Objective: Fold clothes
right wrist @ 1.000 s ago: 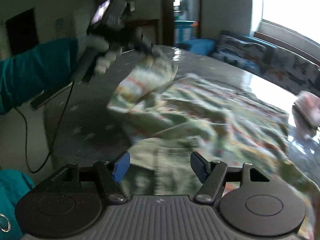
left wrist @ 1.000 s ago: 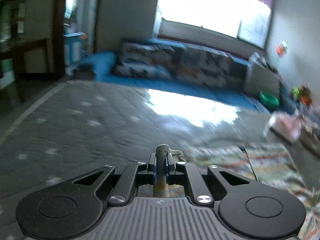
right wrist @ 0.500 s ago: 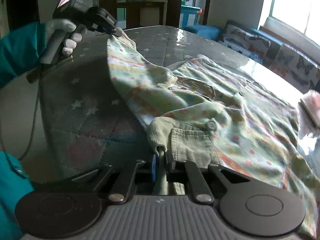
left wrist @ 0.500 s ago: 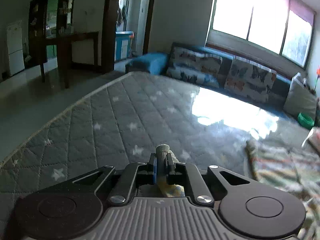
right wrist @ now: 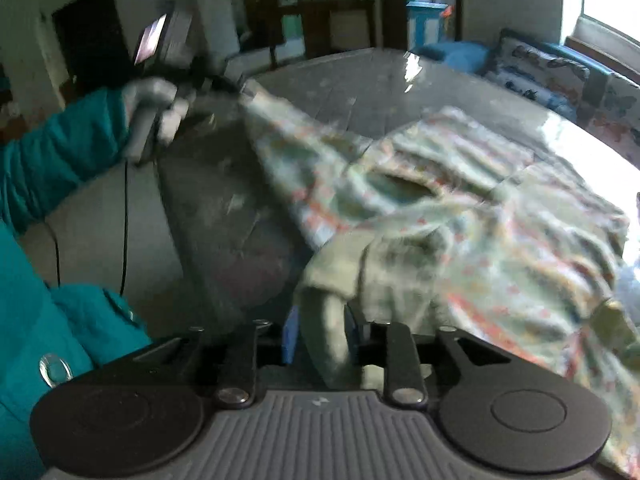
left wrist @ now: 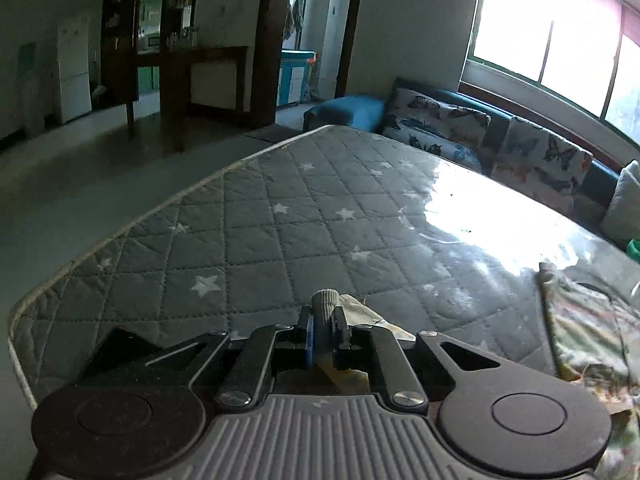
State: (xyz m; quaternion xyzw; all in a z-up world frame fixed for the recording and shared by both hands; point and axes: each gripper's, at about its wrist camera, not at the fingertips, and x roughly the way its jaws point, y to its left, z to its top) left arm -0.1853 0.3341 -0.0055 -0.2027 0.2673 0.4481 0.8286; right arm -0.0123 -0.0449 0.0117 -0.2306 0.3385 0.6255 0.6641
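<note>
Left wrist view: my left tool [left wrist: 323, 336] has swung further left since half a second ago, so more mattress [left wrist: 280, 232] edge shows. It stays clamped on a ribbed cuff [left wrist: 326, 306] of the garment [left wrist: 588, 332], which lies on the right.

Right wrist view: the picture has blurred. My right tool [right wrist: 320, 336], pinched tight half a second ago, is opening, with the green cuff [right wrist: 324, 320] between its jaws. The garment [right wrist: 460, 200] is stretched over the mattress [right wrist: 224, 208] to the left tool [right wrist: 236, 88].
</note>
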